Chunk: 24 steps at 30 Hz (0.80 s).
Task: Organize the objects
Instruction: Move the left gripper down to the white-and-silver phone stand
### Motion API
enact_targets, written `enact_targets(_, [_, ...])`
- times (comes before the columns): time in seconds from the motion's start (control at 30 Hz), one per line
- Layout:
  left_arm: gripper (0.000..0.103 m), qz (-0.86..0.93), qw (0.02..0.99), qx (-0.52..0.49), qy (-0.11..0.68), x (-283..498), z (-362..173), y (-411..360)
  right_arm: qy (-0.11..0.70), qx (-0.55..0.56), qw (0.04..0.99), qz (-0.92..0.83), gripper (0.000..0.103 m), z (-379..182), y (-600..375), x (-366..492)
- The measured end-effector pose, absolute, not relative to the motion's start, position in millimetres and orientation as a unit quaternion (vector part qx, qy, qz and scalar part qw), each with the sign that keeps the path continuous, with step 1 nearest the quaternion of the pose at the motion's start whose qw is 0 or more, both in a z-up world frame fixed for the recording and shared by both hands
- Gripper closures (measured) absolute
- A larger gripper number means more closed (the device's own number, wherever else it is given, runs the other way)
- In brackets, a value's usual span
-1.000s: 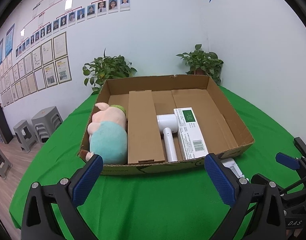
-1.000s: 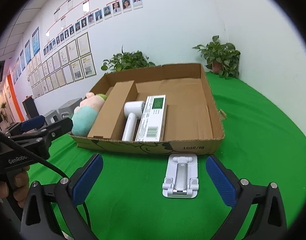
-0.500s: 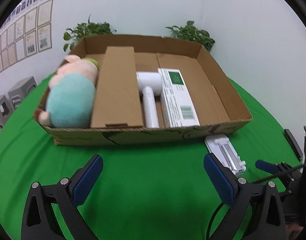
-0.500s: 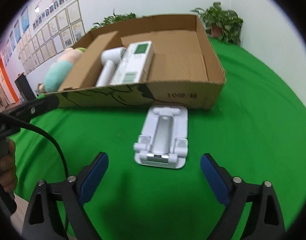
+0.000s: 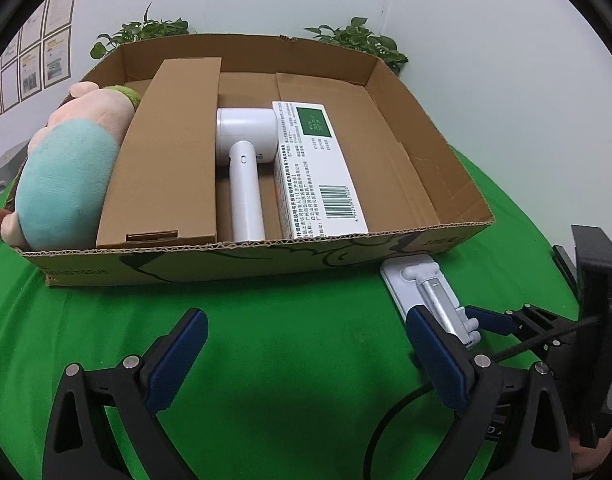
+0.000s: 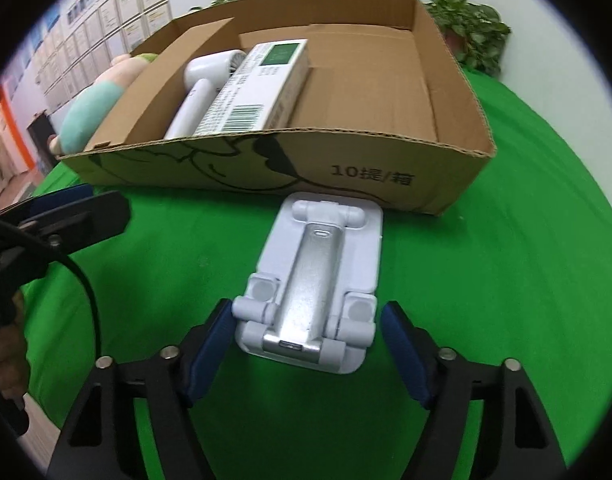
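Over on the left, the left gripper is hovering above the green tablecloth with its blue-padded fingers spread wide and nothing sitting between them. Just ahead of it, the cardboard box is resting on the cloth. Inside, working from its left wall, a plush toy in pink and teal is lying against the wall, a cardboard divider is leaning beside it, then a white hair dryer is lying with its handle pointing toward the near wall, and a white carton with a green label is lying just beside the dryer. The box's right half is showing bare cardboard floor.

Further right, a white folding phone stand is lying flat on the cloth, its far end touching or nearly touching the box's near wall. The right gripper is straddling the stand's near end, jaws parted, the left pad right at the stand's edge and the right pad a little apart from it. Potted plants are standing behind the box.
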State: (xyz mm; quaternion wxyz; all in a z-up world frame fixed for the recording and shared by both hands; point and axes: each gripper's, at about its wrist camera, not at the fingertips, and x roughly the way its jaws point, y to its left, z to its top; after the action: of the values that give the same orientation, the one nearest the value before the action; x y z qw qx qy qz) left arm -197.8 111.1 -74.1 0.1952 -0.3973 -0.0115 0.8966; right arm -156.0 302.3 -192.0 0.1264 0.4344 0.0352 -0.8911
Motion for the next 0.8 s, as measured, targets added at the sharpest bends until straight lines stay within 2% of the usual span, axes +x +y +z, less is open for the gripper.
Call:
enact_targets(0.3, [0.005,0.887,0.188,-0.416,-0.068,-196,-76,106,0.041,0.431,0.156,-0.888,0.034,-194,317,-128])
enact_targets(0.67, [0.008,0.817,0.296,-0.470,-0.156,-188,-94,125,0.032,0.425,0.173,-0.888,0.034,-193,323,-70])
enact_targets(0.8, [0.016,0.787,0.326,-0.499,-0.162,-182,-107,134,-0.003,0.420,0.167,-0.892,0.034,-192,324,-57])
